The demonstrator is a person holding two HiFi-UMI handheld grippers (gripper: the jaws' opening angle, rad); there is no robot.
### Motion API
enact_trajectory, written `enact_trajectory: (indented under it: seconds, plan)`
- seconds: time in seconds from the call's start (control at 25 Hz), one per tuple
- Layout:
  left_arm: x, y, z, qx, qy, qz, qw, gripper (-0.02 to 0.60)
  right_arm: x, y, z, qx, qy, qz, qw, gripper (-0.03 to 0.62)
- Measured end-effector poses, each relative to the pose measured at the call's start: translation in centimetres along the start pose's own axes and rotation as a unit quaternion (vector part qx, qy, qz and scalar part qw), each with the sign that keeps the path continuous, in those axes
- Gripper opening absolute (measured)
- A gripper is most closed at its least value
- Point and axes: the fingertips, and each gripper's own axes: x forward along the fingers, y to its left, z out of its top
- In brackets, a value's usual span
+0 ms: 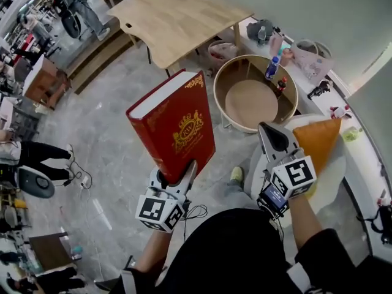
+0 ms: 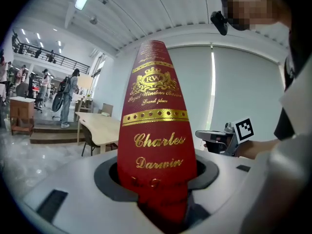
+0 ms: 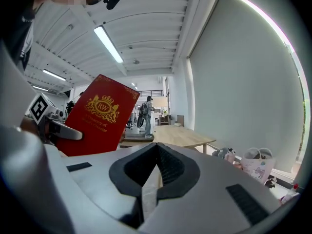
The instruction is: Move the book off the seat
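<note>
Head view shows the left gripper clamped on the lower edge of the red book, holding it upright in the air over the grey floor — clear of the white seat with its orange cushion. Over that seat, the right gripper has its jaws pressed together — nothing between them.

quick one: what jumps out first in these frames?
A big red book with gold lettering, clamped upright in the left gripper, in the air above the grey floor at the centre of the head view. Beside it the right gripper is shut and empty, by an orange cushion on a white seat.
</note>
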Motion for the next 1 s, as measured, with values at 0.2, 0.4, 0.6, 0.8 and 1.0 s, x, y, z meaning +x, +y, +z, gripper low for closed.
enact_trajectory:
  seconds: [0.2, 0.4, 0.6, 0.8, 1.0]
  plan:
    - [6.9, -0.3, 1.5, 0.018, 0.020, -0.029, 0.9992, 0.245, 2.4, -5.8, 0.2, 0.018, -0.003, -0.022, 1.000, 0.014]
    - [12.8, -0.6, 2.3, 0.032, 0.036, -0.045, 0.9979, 0.245, 4.3, -10.7, -0.2, 0.033, -0.002, -0.037, 0.999, 0.012]
    - [16.3, -0.6, 2.5, 0.033, 0.056, -0.057, 0.9962, 0.245, 5.9, -13.6, -0.3, 0.045, 0.001, -0.046, 0.998, 0.012]
    - [19.0, -0.2, 2.6, 0.039, 0.078, -0.075, 0.9933, 0.245, 7.6, -15.1, 0.1, 0.053, 0.002, -0.055, 0.997, 0.012]
    - [21.5, 0.0, 2.8, 0.040, 0.093, -0.100, 0.9898, 0.245, 8.8, -16.0, 0.5, 0.058, 0.002, -0.066, 0.996, 0.012]
